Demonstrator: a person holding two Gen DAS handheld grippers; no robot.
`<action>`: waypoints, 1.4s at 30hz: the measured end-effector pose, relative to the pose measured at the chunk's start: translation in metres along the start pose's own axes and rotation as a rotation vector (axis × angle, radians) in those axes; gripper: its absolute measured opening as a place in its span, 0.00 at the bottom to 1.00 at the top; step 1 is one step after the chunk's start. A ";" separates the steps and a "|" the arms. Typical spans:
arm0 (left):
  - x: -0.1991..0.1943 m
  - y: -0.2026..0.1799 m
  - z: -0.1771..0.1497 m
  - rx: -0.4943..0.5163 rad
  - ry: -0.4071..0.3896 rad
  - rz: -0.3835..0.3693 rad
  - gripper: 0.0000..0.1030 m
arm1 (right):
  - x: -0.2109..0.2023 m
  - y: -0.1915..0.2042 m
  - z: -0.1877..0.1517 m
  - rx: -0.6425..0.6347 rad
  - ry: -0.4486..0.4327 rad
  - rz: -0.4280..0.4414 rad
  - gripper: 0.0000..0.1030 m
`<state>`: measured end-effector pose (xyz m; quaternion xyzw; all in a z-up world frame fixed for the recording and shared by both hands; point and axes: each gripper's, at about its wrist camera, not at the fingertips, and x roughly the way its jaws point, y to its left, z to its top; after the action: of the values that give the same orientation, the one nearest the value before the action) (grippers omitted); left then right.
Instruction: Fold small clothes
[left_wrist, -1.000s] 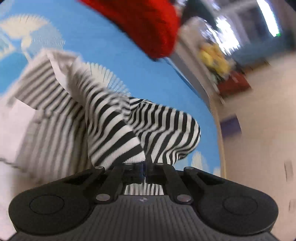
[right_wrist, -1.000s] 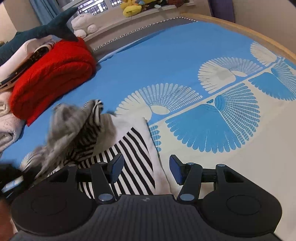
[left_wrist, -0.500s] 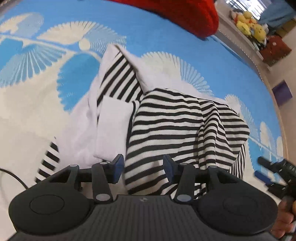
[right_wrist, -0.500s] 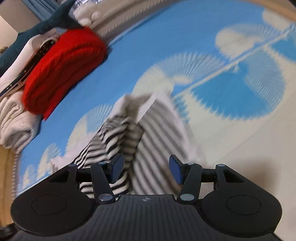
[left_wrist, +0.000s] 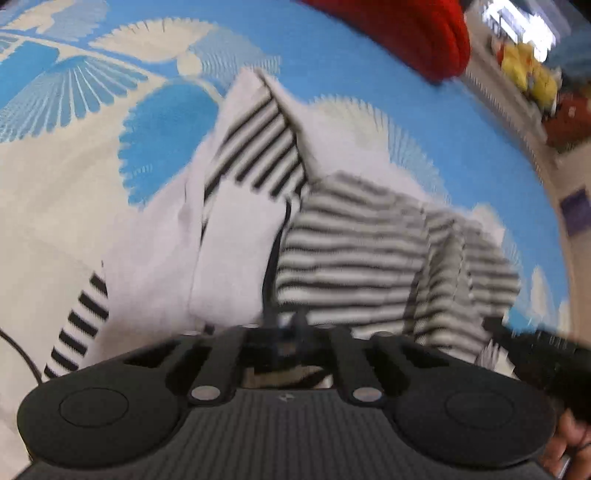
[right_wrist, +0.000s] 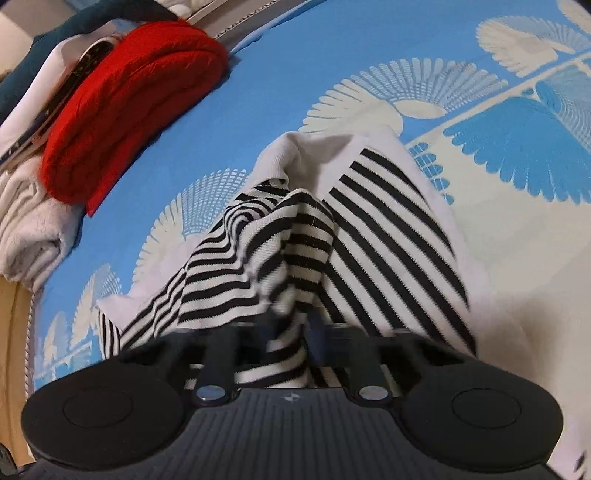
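A black-and-white striped garment (left_wrist: 354, 251) with white panels lies crumpled on the blue and cream patterned bed cover (left_wrist: 332, 51). My left gripper (left_wrist: 286, 326) is shut on the near edge of the striped garment. In the right wrist view the same garment (right_wrist: 295, 240) rises in a bunched fold. My right gripper (right_wrist: 291, 321) is shut on a striped fold of it. The right gripper also shows at the lower right of the left wrist view (left_wrist: 532, 354), blurred.
A folded red knit (right_wrist: 125, 103) lies at the far side of the bed on a pile of white and dark clothes (right_wrist: 26, 229). Yellow plush toys (left_wrist: 528, 70) sit on a ledge beyond. The wooden bed edge (right_wrist: 16, 354) runs at left.
Both grippers were open half a second ago and have closed on the striped garment. A second ago the left held it lifted; it was dropped and gripped again at the near edge.
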<state>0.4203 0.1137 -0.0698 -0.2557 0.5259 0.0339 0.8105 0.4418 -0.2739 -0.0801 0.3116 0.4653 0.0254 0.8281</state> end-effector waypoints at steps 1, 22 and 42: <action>-0.006 0.002 0.003 -0.021 -0.034 -0.023 0.02 | -0.001 0.000 0.000 0.006 -0.004 0.030 0.01; -0.022 0.037 0.015 -0.079 -0.038 -0.045 0.51 | -0.050 -0.068 -0.005 0.201 0.054 0.036 0.44; 0.000 0.044 0.011 -0.100 -0.056 0.056 0.02 | -0.029 -0.052 0.005 0.115 0.005 -0.023 0.02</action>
<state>0.4151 0.1568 -0.0827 -0.2798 0.5076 0.0900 0.8099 0.4161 -0.3275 -0.0839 0.3533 0.4715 -0.0102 0.8079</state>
